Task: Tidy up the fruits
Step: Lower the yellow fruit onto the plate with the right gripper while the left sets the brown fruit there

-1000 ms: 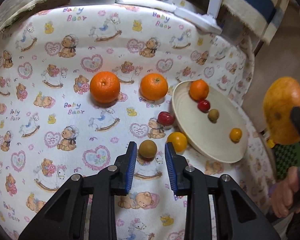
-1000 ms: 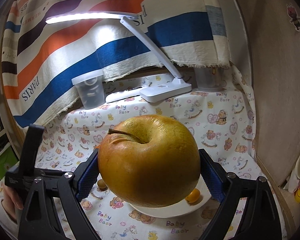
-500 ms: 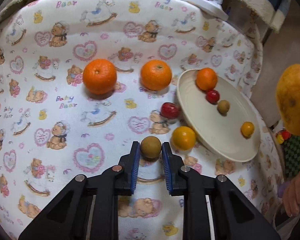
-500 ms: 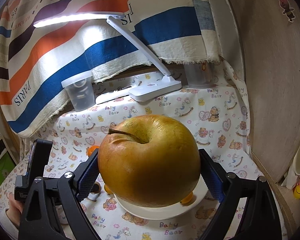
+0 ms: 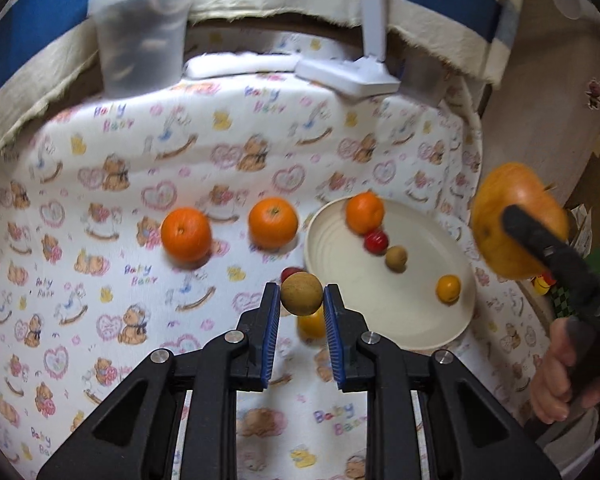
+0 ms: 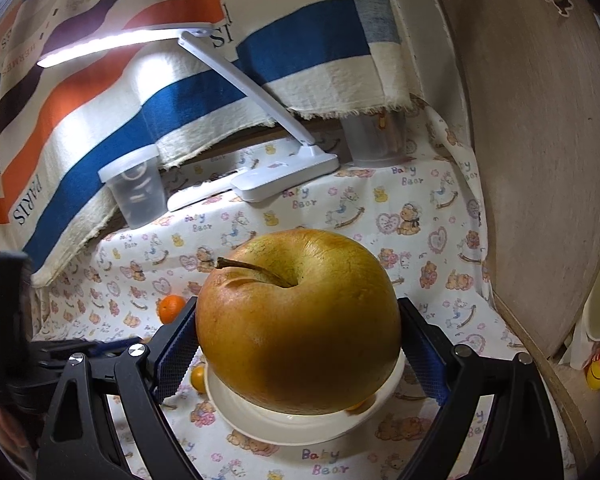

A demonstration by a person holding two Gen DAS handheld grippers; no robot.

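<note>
Between the blue pads of the left hand-held gripper (image 5: 301, 304), clamped tight and clear of the bench, sits the small brown fruit (image 5: 301, 293); carry it level toward 2 o'clock, release low over the plate (image 5: 400, 336).

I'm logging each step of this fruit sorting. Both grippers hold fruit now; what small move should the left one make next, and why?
Probably carry the small brown round fruit, clamped in the left gripper, rightward over the cream round plate and open there. Similar small fruits already lie on it, and bare plate shows near its front rim.
</note>
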